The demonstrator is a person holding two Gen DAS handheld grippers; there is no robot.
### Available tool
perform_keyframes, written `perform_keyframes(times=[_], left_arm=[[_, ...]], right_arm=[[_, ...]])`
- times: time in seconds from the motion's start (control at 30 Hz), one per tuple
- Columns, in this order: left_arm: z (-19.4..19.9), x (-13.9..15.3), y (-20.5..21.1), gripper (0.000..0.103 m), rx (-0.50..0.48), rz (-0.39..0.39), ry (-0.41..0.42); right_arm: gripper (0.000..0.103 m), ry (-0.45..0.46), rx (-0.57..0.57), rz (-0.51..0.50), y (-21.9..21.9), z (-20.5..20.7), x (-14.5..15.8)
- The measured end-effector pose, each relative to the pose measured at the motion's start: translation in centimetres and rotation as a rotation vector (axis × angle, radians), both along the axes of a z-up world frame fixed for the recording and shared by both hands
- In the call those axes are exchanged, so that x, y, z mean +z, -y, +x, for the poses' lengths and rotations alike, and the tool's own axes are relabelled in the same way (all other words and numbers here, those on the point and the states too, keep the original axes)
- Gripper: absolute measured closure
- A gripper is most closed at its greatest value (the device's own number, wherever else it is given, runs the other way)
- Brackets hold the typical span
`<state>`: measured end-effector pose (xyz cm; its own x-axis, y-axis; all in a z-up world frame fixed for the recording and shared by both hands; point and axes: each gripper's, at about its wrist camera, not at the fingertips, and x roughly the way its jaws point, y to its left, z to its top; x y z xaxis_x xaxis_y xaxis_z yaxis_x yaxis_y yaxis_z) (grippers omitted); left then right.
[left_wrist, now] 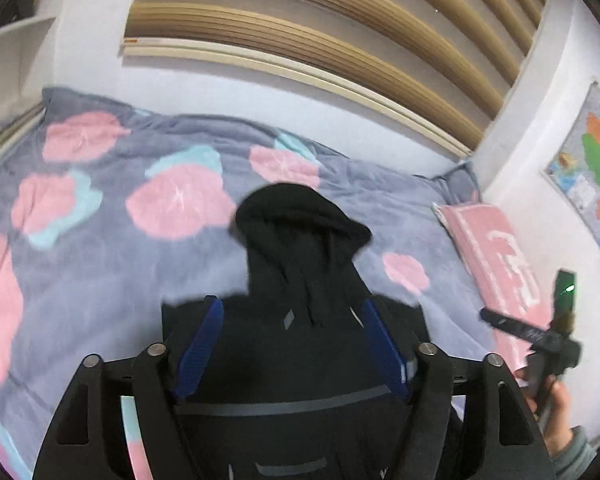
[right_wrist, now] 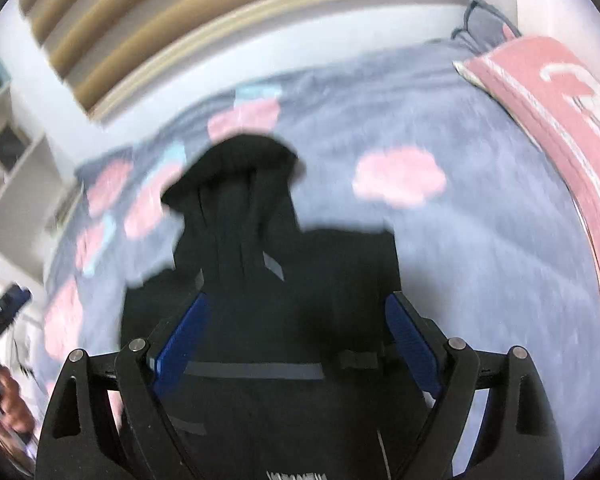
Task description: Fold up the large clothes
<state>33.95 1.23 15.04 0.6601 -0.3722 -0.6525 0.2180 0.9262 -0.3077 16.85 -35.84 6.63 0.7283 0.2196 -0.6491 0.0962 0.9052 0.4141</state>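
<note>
Two released hand-held grippers, left (left_wrist: 292,312) and right (right_wrist: 298,308), above a black garment (left_wrist: 300,240) on a flowered blanket (left_wrist: 100,248).

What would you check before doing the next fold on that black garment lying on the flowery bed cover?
1. Left gripper free of cloth: ok, its jaws stand wide and nothing is pinched.
2. Right gripper free of cloth: ok, its jaws are also wide with nothing pinched.
3. Black garment resting on the bed cover: ok.
4. Garment lying flat: not ok, the far end is bunched into ridges.
5. Pink cushion clear of the garment: ok, it lies off to the side.
6. Where the garment's near edges run: cannot tell, the grippers hide them and the pictures are blurred.
</note>
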Motion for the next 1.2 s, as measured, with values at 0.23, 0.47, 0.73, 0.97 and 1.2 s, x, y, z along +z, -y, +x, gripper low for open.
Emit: perform_keyframes(times=[0.23, 0.47, 0.73, 0.97, 1.2], left_arm=[[14.3, -6.5, 3.8, 0.026, 0.015, 0.048, -0.123], [23.8, -15.4, 5.7, 0.026, 0.026, 0.107, -0.229], [27.9, -19.1, 2.5, 0.094, 0.082, -0.067, -0.258], [25.9, -21.8, 1.4, 0.09, 0.046, -0.043, -0.333], [24.0, -21.9, 0.5, 0.072, -0.005, -0.078, -0.349]], right_arm=[[0.012, -0.058, 0.086, -0.109, -3.0, 13.4, -2.4], [0.018, -0.128, 0.084, -0.104, -3.4, 24.4, -7.6], [0.095, -0.122, 0.136, -0.052, -1.8, 28.1, -9.4], [0.095, -0.192, 0.164, -0.116, -2.3, 27.3, -14.4], [0.072, -0.217, 0.185, -0.055, -0.9, 25.8, -13.7]])
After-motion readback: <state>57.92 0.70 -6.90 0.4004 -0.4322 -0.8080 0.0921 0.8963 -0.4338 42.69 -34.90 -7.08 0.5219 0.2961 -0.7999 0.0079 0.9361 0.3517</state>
